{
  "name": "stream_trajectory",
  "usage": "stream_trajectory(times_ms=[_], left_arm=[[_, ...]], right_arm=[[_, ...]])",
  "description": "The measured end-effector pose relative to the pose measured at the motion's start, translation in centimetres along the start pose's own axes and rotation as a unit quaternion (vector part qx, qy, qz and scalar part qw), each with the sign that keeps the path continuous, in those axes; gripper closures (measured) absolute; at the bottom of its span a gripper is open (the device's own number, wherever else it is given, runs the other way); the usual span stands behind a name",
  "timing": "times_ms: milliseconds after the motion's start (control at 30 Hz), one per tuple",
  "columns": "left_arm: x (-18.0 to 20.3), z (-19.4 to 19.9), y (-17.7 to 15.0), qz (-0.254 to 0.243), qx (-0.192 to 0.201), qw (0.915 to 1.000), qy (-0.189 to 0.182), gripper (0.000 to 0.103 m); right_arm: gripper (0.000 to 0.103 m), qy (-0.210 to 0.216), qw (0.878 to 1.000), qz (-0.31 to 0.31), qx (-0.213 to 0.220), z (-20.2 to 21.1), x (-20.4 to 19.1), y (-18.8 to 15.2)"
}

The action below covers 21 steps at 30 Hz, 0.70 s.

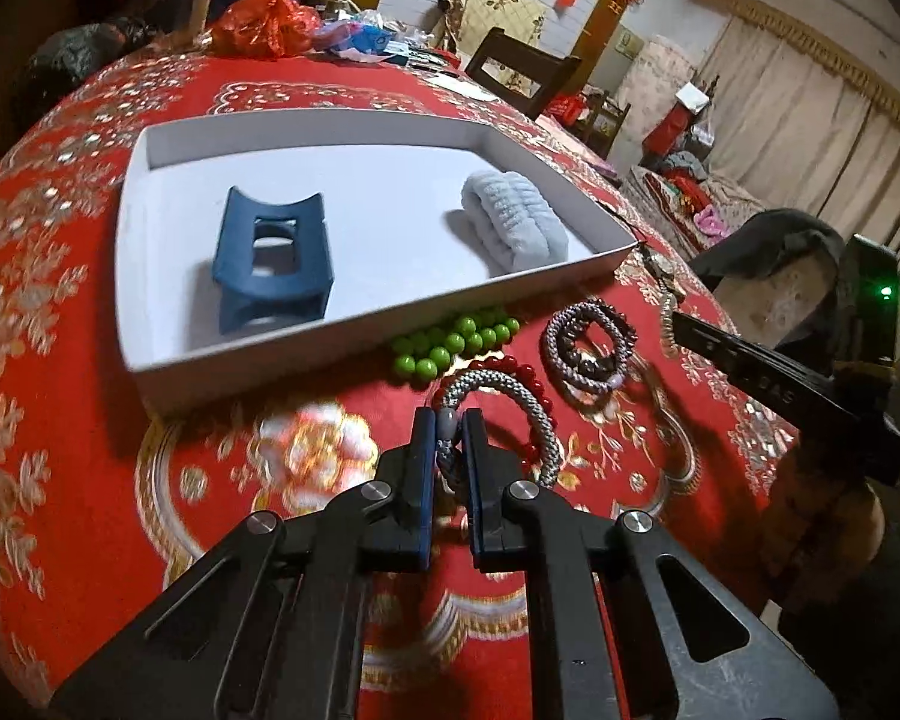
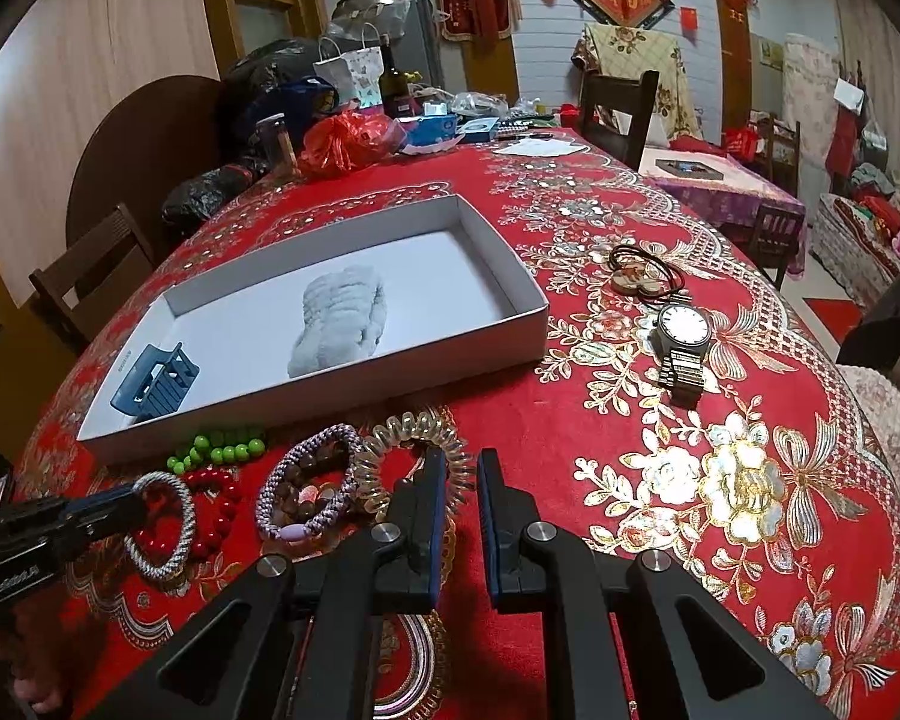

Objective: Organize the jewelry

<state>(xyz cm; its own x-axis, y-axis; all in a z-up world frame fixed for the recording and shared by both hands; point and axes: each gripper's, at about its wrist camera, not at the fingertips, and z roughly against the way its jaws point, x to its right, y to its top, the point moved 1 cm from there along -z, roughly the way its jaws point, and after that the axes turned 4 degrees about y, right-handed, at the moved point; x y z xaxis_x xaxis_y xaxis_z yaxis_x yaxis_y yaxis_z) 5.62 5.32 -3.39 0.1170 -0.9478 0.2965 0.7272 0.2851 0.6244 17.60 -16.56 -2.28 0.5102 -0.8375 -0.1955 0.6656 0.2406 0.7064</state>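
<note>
Now | left gripper (image 1: 449,427) jaws clamped on grey braided bracelet (image 1: 513,414) | right gripper (image 2: 461,468) jaws narrow, empty, beside clear coil tie (image 2: 414,429)

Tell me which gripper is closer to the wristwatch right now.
Right. The right gripper hovers over the clear coil hair tie, with the wristwatch a stretch of tablecloth beyond it. The left gripper is farther off, shut on the grey braided bracelet.

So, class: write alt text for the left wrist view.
The left gripper is shut on a grey woven bracelet on a red floral tablecloth. Behind, a white tray holds a blue hair claw and pale scrunchie.
</note>
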Motion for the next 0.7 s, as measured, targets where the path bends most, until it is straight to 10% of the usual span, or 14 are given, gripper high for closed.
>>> stream_trajectory(times_ms=[700], left_arm=[[-2.6, 2.0, -1.0, 0.06, 0.019, 0.9978, -0.021, 0.096]], right_arm=[[0.094, -0.005, 1.0, 0.006, -0.002, -0.1, -0.2, 0.0]])
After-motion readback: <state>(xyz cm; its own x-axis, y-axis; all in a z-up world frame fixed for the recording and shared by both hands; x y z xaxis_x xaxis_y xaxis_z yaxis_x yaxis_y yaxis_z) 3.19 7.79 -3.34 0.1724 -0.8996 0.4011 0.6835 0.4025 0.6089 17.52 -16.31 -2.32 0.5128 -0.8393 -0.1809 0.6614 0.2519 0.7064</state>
